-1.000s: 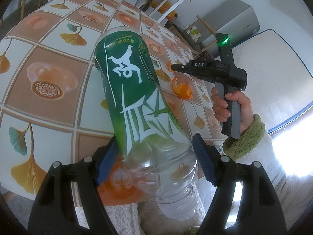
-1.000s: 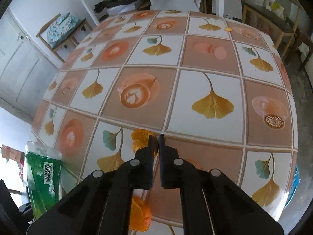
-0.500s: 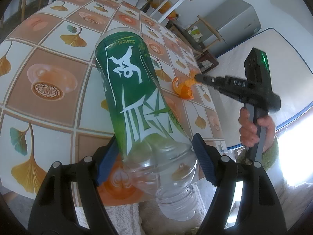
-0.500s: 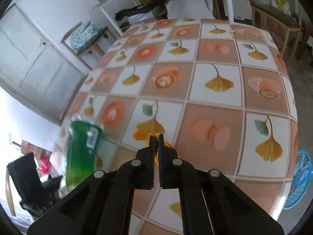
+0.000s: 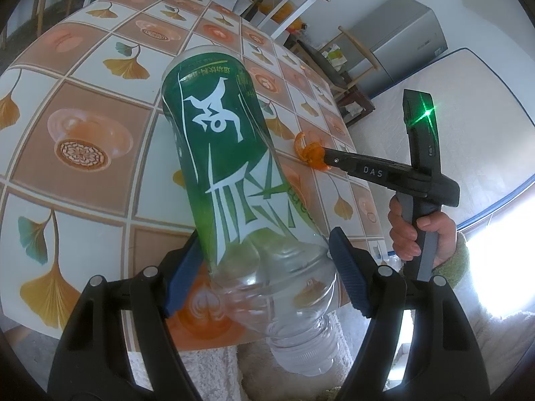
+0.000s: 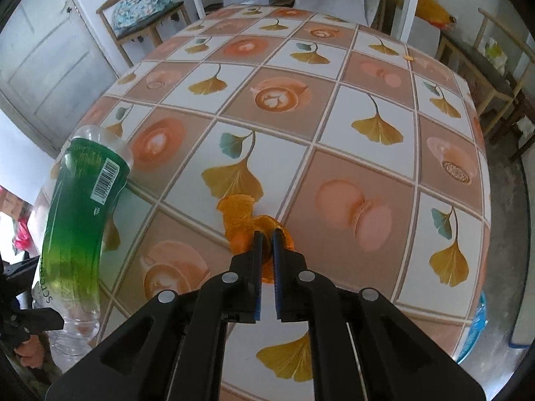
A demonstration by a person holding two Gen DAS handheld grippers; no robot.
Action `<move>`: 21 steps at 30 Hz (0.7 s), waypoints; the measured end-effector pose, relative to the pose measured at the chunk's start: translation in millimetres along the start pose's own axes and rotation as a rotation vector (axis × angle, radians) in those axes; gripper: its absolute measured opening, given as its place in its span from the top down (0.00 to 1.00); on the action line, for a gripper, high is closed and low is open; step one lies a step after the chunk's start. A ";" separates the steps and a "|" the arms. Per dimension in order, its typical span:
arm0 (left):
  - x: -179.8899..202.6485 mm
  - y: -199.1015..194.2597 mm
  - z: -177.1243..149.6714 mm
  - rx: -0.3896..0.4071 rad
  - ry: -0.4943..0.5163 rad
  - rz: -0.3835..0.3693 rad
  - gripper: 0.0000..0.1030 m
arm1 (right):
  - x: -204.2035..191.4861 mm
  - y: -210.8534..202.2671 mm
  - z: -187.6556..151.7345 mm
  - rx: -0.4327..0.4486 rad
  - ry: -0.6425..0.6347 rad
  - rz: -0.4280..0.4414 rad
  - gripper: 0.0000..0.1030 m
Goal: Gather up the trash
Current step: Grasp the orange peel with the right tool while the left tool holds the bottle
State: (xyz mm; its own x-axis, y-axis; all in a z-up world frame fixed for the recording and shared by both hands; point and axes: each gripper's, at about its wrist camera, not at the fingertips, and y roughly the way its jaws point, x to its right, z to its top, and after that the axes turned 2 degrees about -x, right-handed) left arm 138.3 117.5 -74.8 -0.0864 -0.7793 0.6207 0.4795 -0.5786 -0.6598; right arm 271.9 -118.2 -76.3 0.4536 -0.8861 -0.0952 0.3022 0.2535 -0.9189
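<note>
My left gripper [image 5: 264, 250] is shut on a green-labelled clear plastic bottle [image 5: 227, 153], which it holds tilted above the near table edge; the same bottle [image 6: 80, 220] stands at the left of the right wrist view. A curled orange peel [image 5: 309, 152] lies on the tablecloth beyond the bottle. My right gripper [image 6: 265, 237], held in a hand [image 5: 406, 230] with a green sleeve, points steeply down with its tips right at the peel [image 6: 239, 215]. Its jaws are opening, only a narrow slit apart. Orange shows through the gap, but the pads do not press on it.
The table [image 6: 378, 173] has a tiled cloth with ginkgo leaves and coffee cups. A small orange scrap [image 6: 408, 56] lies near its far edge. Chairs [image 6: 140, 10] and a grey cabinet [image 5: 401, 43] stand around it; a blue basin [image 6: 474, 330] sits on the floor at the right.
My right gripper came across the table to the orange peel, rolled a little, and its shut jaws parted slightly. The bottle and my left gripper stayed put.
</note>
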 end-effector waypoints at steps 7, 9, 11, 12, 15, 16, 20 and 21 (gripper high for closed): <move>0.1 -0.2 -0.2 0.001 0.001 0.001 0.31 | 1.5 -11.9 -1.8 0.032 -0.009 -0.016 0.75; 0.1 -0.1 -0.1 0.001 0.001 0.001 0.31 | 0.7 -15.1 -2.7 0.041 -0.018 -0.019 0.72; 0.0 -0.4 0.0 0.000 0.000 0.002 0.31 | 1.0 -19.4 -3.8 0.055 -0.022 -0.026 0.67; 0.2 0.0 0.1 0.000 0.000 0.002 0.31 | 2.5 -22.8 -3.9 0.068 -0.018 -0.025 0.66; 0.3 0.1 0.1 0.000 0.001 0.003 0.31 | 7.8 -23.3 -3.0 0.075 0.001 -0.029 0.63; 0.3 -0.1 0.1 0.000 0.002 0.004 0.31 | 10.4 -19.9 -2.4 0.064 0.012 -0.023 0.63; -0.1 -0.1 -0.2 0.000 0.001 0.008 0.31 | 16.2 -4.8 -4.0 0.025 0.044 0.011 0.63; 0.5 0.4 -0.3 0.000 0.000 0.008 0.31 | 18.4 0.0 -4.6 0.012 0.058 0.029 0.63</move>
State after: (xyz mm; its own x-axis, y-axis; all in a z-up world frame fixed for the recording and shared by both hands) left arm 138.2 116.8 -74.9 -0.0824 -0.7840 0.6152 0.4802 -0.5722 -0.6649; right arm 276.4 -136.3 -79.8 0.4131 -0.8993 -0.1437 0.2997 0.2833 -0.9110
